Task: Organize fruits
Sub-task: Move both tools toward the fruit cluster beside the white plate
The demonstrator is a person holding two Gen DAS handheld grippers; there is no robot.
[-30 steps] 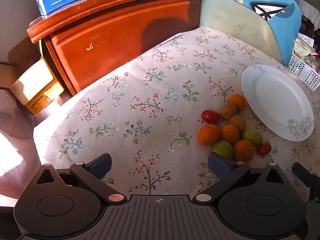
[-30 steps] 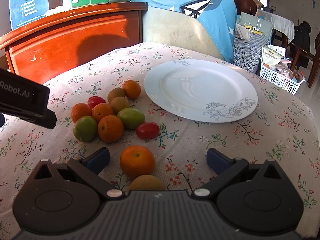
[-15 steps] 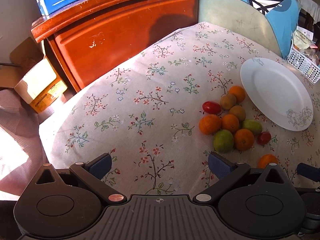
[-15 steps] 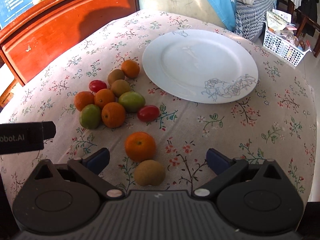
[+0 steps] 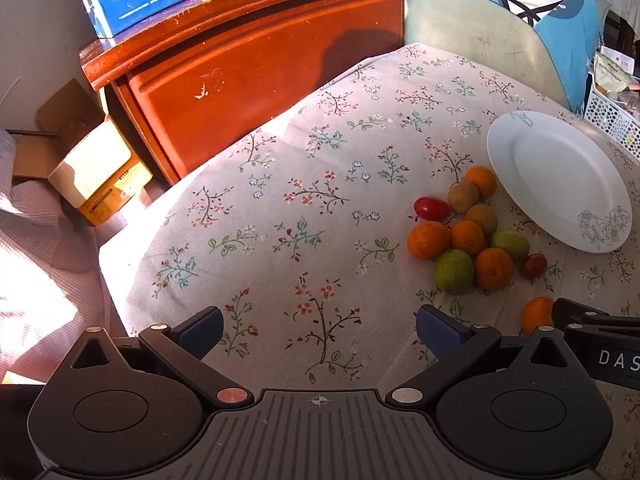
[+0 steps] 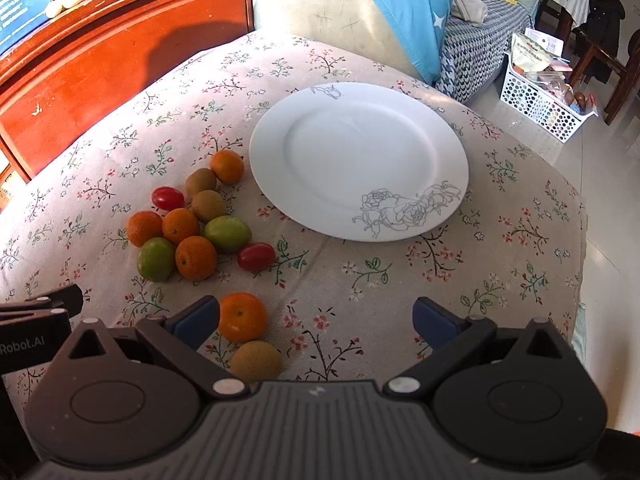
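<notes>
A white plate (image 6: 360,160) with a grey flower print lies bare on the floral tablecloth; it also shows in the left wrist view (image 5: 560,184). A cluster of oranges, green fruits, kiwis and small red tomatoes (image 6: 192,224) lies left of it, also seen in the left wrist view (image 5: 468,236). One orange (image 6: 242,317) and one kiwi (image 6: 256,361) lie apart, close by my right gripper's left finger. My right gripper (image 6: 316,316) is open and empty above the cloth. My left gripper (image 5: 318,326) is open and empty, left of the cluster.
A red-brown wooden cabinet (image 5: 260,64) stands behind the table with boxes on top. A chair with a blue cloth (image 6: 400,8) is at the far side. A white basket (image 6: 540,104) sits on the floor at right. A cardboard box (image 5: 96,176) is at left.
Both grippers have risen and pulled back, so more of the table shows. The right gripper now sits closer beside the left one. The fruits and plate have not moved.
</notes>
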